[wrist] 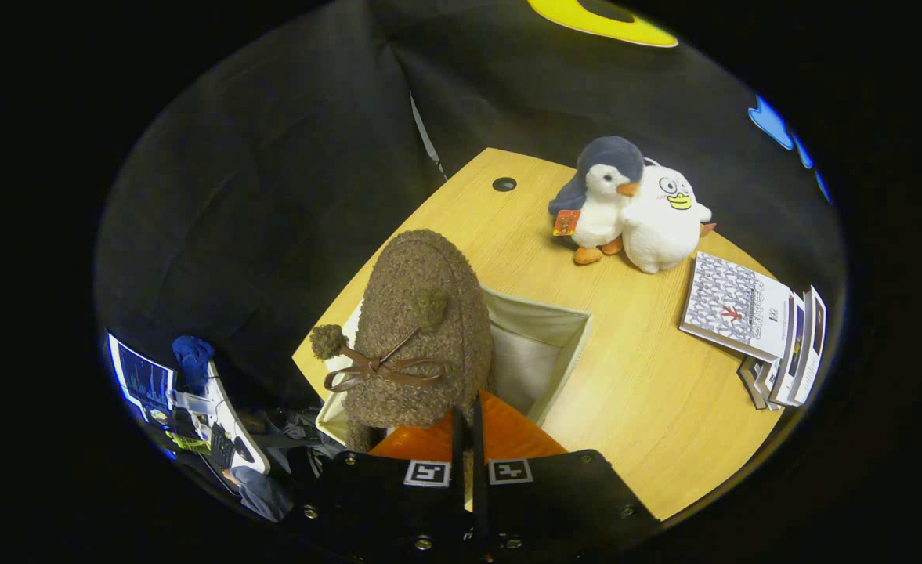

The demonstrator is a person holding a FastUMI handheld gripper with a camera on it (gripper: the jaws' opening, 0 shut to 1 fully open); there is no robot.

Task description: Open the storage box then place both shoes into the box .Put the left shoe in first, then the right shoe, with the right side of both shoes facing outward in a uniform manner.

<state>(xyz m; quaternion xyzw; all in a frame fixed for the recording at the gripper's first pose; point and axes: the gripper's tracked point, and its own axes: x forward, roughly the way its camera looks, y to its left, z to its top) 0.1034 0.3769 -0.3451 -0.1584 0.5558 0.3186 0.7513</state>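
One fuzzy brown shoe [421,329] hangs pinched by its edge between the gripper's [467,439] clenched fingers, toe up over the open storage box [562,329], apparently so it drops in.

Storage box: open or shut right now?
Open: the storage box shows pale inner walls, no lid over it. The tool grips the brown shoe above it.

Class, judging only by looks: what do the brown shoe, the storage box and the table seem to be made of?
Brown shoe, pinched between the closed fingers: curly, fleece-like fabric, matte, with a smooth, leather-looking bow.
Storage box: pale cloth, probably canvas; soft, thin walls, open top.
Table: light wood or wood-look laminate; even grain lines, low sheen.
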